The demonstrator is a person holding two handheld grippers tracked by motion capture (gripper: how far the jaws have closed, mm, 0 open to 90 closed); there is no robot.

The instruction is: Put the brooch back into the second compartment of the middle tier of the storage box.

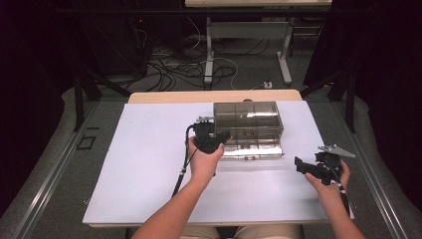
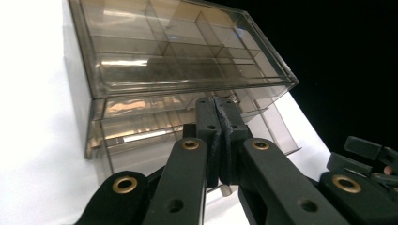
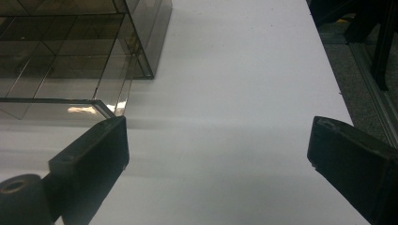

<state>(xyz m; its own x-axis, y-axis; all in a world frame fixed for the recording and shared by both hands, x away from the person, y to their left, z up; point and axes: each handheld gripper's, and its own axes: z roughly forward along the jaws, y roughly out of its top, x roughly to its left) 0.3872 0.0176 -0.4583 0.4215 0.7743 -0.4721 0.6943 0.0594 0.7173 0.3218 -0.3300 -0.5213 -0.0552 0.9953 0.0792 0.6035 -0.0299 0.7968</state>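
A smoky clear plastic drawer box point(image 1: 248, 122) stands on the white board point(image 1: 149, 164), past its middle. Its lowest drawer point(image 1: 254, 152) sticks out toward me. My left gripper point(image 1: 222, 136) is at the box's front left corner, jaws shut. In the left gripper view its closed tips point(image 2: 217, 104) press against the box front point(image 2: 141, 103) just under the top tier; whether a thin plastic edge sits between them I cannot tell. My right gripper point(image 1: 301, 165) rests low over the board, right of the drawer, jaws wide open. Between its fingers point(image 3: 218, 140) lies only white board; the drawer's corner point(image 3: 101, 105) is by the left finger.
The board's right edge point(image 3: 335, 89) runs close beside the right gripper, with grey floor beyond it. A wooden table edge point(image 1: 214, 96) lies behind the board. Cables and table legs point(image 1: 209, 59) are on the floor farther back.
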